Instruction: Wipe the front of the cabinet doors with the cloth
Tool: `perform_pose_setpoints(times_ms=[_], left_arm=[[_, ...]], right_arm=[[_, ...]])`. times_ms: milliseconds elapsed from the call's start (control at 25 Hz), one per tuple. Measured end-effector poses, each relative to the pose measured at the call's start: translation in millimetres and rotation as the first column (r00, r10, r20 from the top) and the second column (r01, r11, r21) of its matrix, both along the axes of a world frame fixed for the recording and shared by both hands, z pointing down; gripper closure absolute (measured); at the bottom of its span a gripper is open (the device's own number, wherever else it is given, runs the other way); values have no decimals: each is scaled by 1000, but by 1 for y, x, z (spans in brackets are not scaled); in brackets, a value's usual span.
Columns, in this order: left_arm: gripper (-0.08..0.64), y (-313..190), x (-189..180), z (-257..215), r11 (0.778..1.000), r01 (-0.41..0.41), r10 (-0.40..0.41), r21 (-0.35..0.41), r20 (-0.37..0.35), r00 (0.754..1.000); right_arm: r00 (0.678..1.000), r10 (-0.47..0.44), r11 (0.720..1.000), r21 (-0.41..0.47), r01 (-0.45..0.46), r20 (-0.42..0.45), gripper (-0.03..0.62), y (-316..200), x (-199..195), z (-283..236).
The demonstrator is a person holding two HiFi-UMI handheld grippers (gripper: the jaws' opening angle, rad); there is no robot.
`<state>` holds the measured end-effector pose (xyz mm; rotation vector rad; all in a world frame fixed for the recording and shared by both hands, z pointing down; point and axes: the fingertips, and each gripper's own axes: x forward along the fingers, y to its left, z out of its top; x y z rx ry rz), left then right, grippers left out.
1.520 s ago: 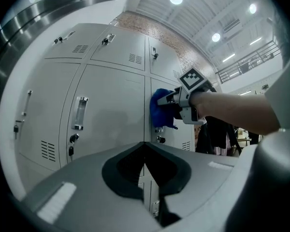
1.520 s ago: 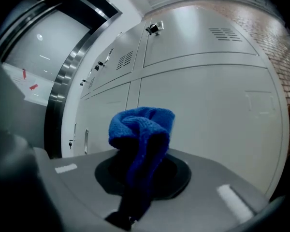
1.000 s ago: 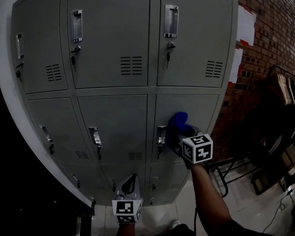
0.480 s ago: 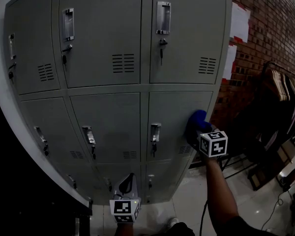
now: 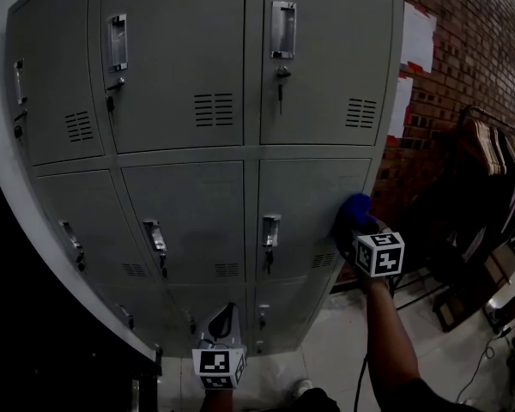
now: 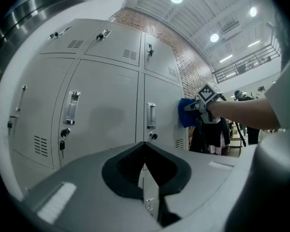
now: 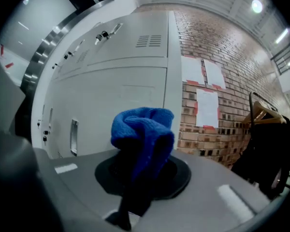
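The grey metal cabinet (image 5: 180, 50) stood with all doors closed, its right side next to a brick wall (image 5: 463, 75). The right door of the middle row (image 5: 313, 191) carried the work. The blue cloth (image 5: 354, 213) was bunched and pressed against that door at its right edge, level with the handle (image 5: 271, 230) but well apart from it. The right claw (image 5: 358, 234) pinched the cloth, which stood up in folds above the jaws. The left claw (image 6: 146, 151) was held low before the bottom row, jaws pressed together with nothing between them, clear of the cabinet.
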<state>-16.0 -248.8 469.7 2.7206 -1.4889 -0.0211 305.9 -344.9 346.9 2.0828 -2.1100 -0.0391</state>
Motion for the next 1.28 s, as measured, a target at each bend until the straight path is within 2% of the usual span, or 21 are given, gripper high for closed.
perform_pose_setpoints(times_ms=[160, 320, 440, 560, 880, 1080, 1280], left_arm=[[546, -1, 4, -1, 1000, -6, 6, 8, 4, 1000], [546, -2, 6, -2, 1000, -4, 4, 11, 9, 1000], [546, -1, 6, -1, 1000, 1, -1, 8, 11, 1000], [546, -1, 2, 0, 1000, 14, -14, 4, 7, 1000], [546, -5, -12, 3, 999, 50, -50, -4, 4, 999], [546, -4, -11, 3, 999, 50, -49, -5, 11, 999], [546, -7, -10, 4, 999, 48, -48, -6, 8, 999]], right_arm=[[991, -132, 991, 34, 131, 34, 540, 6, -64, 2], [965, -260, 966, 6, 260, 17, 540, -2, -137, 18], [946, -324, 946, -11, 325, 14, 540, -12, -177, 28], [935, -355, 934, -37, 355, 6, 540, -23, -199, 39], [936, -353, 934, -57, 352, -2, 540, -36, -195, 52], [939, -344, 937, -76, 341, -27, 538, -33, -179, 53], [955, -295, 953, -80, 291, -38, 538, -29, -149, 56]])
